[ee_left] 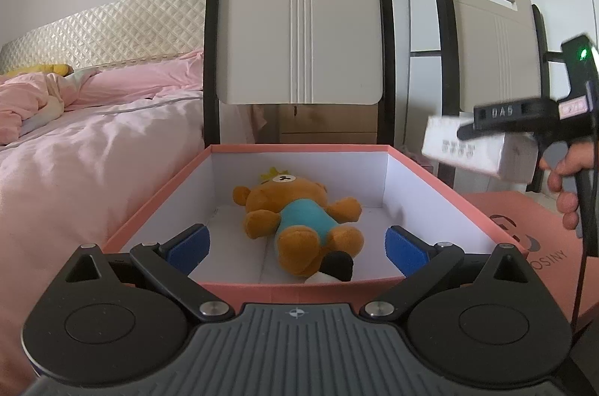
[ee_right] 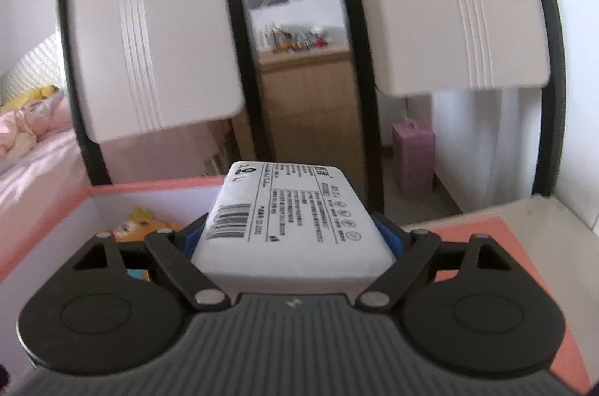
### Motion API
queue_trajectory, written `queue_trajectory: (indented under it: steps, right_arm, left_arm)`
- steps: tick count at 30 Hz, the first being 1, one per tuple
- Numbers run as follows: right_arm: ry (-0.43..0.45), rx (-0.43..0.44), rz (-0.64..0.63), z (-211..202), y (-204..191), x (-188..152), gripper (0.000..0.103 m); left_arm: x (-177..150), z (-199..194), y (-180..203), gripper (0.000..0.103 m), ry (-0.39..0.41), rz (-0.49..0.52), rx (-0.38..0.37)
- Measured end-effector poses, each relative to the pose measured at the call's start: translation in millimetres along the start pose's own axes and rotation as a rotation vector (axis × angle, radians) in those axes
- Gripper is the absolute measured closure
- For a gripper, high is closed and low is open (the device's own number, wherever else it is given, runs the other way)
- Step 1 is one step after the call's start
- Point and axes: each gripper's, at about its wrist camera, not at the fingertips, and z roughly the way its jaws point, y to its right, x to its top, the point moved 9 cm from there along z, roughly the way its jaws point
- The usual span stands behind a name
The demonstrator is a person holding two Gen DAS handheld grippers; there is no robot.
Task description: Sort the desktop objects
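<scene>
An open pink box point(ee_left: 157, 205) with a white inside holds a brown plush bear point(ee_left: 299, 227) in a teal shirt, lying on its back. My left gripper point(ee_left: 297, 248) is open and empty, its blue pads spread just over the box's near edge, either side of the bear's legs. My right gripper point(ee_right: 294, 238) is shut on a white tissue pack point(ee_right: 288, 227) with a barcode and black print. In the left wrist view that pack point(ee_left: 475, 145) hangs in the air above the box's right side. The box point(ee_right: 149, 188) and bear point(ee_right: 142, 227) show at lower left in the right wrist view.
The pink box lid point(ee_left: 524, 220) lies right of the box. Two cream chairs point(ee_left: 299, 32) with black frames stand right behind the box. A bed with pink bedding point(ee_left: 75, 133) is on the left. A wooden cabinet point(ee_right: 307, 103) stands beyond the chairs.
</scene>
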Motion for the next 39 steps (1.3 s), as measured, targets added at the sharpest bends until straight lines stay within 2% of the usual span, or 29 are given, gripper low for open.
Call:
queue_trajectory:
  steps: [7,13,16,21,26,39]
  right_arm:
    - [0.067,0.088,-0.046,-22,-45,14,0.016]
    - [0.033,0.211,-0.161,-27,-99,-2,0.016]
    - [-0.003,0.239,-0.205,-21,-116,-14,0.016]
    - [-0.064,0.232,-0.237,-8,-123,-26,0.016]
    - [-0.077,0.22,-0.269,-5,-126,-30,0.016]
    - [-0.132,0.277,-0.31,-4,-137,-48,0.016]
  left_arm:
    - [0,0,-1,0.002,0.003,0.002,0.012]
    - [0,1,-3,0.002,0.008,0.015,0.038]
    - [1,0,-2,0.002,0.009,0.014,0.037]
    - [1,0,-2,0.002,0.01,0.013,0.036]
    - [1,-1,-2,0.002,0.01,0.013,0.035]
    - [1,0,-1,0.002,0.01,0.016,0.035]
